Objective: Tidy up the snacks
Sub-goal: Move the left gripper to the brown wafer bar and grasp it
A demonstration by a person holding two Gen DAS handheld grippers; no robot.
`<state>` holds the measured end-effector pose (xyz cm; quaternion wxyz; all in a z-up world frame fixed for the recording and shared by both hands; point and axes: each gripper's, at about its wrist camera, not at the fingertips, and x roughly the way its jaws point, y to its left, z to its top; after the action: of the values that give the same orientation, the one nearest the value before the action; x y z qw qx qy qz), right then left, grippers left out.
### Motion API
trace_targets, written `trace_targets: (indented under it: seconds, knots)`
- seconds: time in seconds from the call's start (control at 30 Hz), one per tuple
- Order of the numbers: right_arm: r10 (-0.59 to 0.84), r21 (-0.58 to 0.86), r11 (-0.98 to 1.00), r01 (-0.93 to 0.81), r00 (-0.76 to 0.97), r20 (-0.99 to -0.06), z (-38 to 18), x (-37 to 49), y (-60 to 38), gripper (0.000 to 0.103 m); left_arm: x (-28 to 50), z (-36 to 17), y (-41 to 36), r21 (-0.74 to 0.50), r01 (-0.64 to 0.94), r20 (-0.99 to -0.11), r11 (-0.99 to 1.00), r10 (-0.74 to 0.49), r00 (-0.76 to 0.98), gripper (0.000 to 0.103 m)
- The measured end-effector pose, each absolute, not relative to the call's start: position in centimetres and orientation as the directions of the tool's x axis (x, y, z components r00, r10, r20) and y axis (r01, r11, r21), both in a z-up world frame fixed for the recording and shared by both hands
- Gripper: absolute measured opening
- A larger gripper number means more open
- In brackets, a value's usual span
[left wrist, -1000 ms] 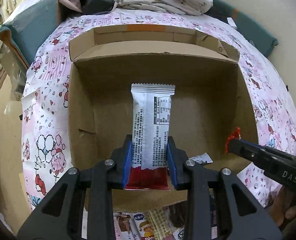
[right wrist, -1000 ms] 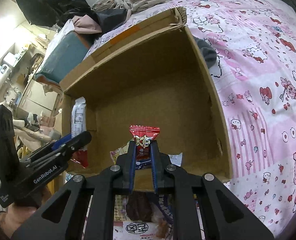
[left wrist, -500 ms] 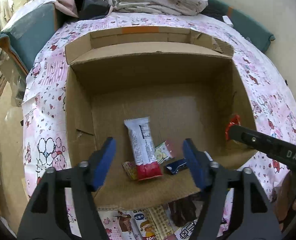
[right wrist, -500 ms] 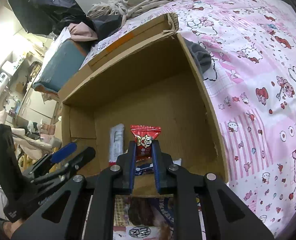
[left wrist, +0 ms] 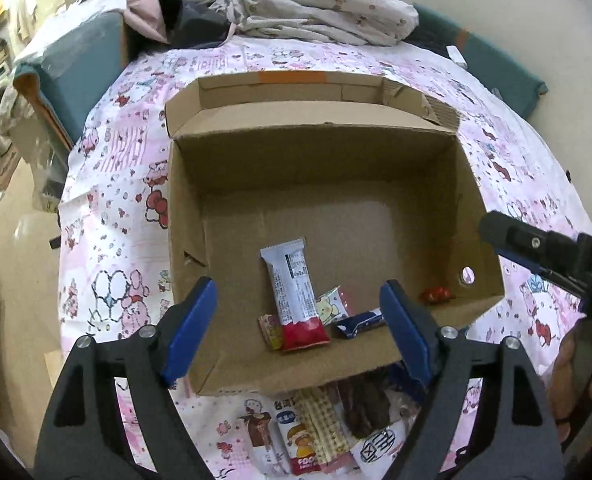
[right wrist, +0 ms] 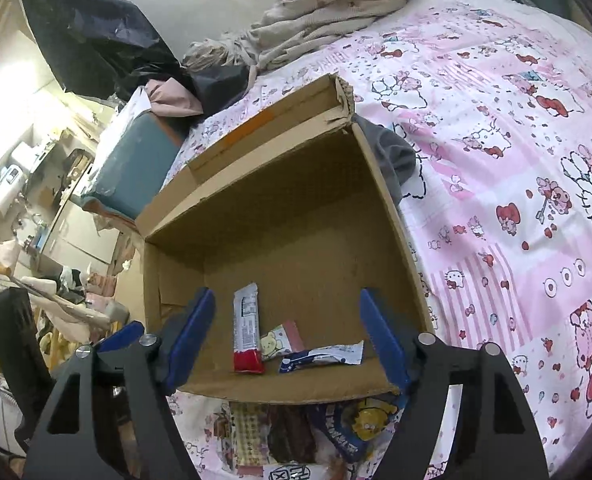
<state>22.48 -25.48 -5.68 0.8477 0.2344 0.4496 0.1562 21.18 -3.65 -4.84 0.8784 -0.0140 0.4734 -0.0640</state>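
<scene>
An open cardboard box [left wrist: 184,208] [right wrist: 392,216] lies on the pink bed cover. Inside lie a white and red bar [left wrist: 294,296] [right wrist: 246,330], a bear-print packet [left wrist: 332,306] [right wrist: 278,336], a blue and white wrapper [left wrist: 358,322] [right wrist: 322,356] and a small red candy [left wrist: 436,294] near the right wall. My left gripper [left wrist: 298,334] is open and empty above the box's near edge. My right gripper [right wrist: 288,338] is open and empty; it shows at the right of the left wrist view [left wrist: 536,244]. Several loose snacks [left wrist: 316,428] [right wrist: 296,436] lie in front of the box.
A heap of bedding [left wrist: 320,12] [right wrist: 336,12] lies at the far end of the bed. A teal cushioned seat [left wrist: 68,64] [right wrist: 132,164] stands to the left. A dark cloth [right wrist: 396,156] lies against the box's right side.
My left gripper opened and dropped the white and red bar into the box, then drew back. My right gripper opened and let go of the small red candy, which now lies in the box.
</scene>
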Motion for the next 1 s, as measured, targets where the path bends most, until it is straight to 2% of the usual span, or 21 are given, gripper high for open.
trace_targets:
  seconds: [0.3,0.83,1.0]
  knots:
    - [0.464,0.528,0.848,-0.051,0.552,-0.692,-4.5,19.9,-26.1,0.078,18.7,-3.5,-1.6,-0.115,0.046,-0.816,0.992,-0.120,0.566,0.081]
    - [0.488,0.543,0.838,-0.053,0.516,-0.704,-4.2,13.9,-25.9,0.078,13.8,-4.9,1.6,-0.110,-0.060,-0.868,0.992,-0.066,0.491,0.081]
    - [0.505,0.570,0.822,-0.012,0.480,-0.718,-5.3,12.9,-25.7,0.079,12.8,-5.7,3.1,-0.153,-0.110,-0.886,0.982,-0.087,0.455,0.081]
